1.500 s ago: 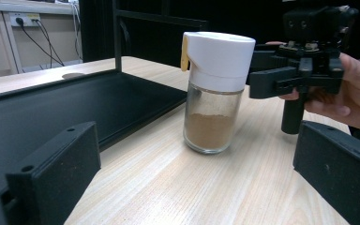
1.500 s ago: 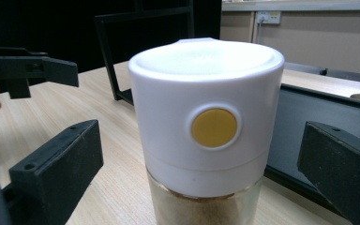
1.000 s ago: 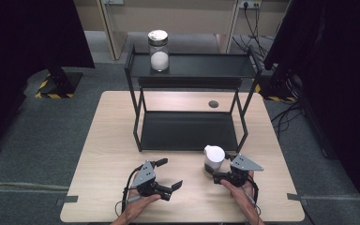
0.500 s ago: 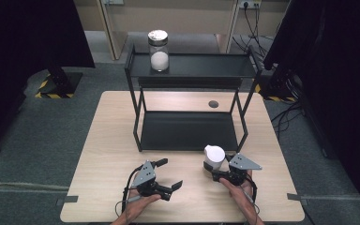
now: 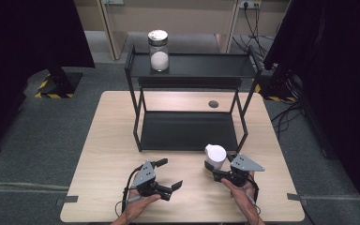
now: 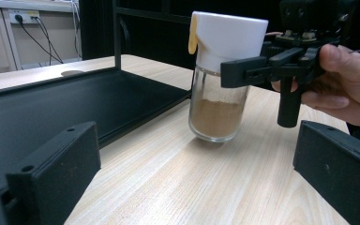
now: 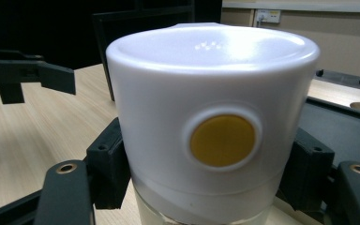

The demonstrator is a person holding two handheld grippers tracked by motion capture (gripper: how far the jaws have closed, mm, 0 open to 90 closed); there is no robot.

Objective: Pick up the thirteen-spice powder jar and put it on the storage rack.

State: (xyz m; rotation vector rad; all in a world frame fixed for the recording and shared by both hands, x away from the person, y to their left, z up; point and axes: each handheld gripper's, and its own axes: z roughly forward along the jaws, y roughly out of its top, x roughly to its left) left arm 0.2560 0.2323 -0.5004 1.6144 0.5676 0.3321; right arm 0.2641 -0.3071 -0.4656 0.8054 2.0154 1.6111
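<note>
Right now the right tool (image 5: 221, 174) clamps the white-capped spice jar (image 5: 214, 158) just below its cap, at lower centre-right of the high view, before the black rack (image 5: 190, 131). Lift straight, keeping it upright. The left tool (image 5: 168, 175) stands open, holding nothing.

White-capped glass jar (image 6: 221, 79) of brown powder, upright on table, near shelf front

High view looks down; both gripper views closely share the jar (image 6: 218, 89).
</note>
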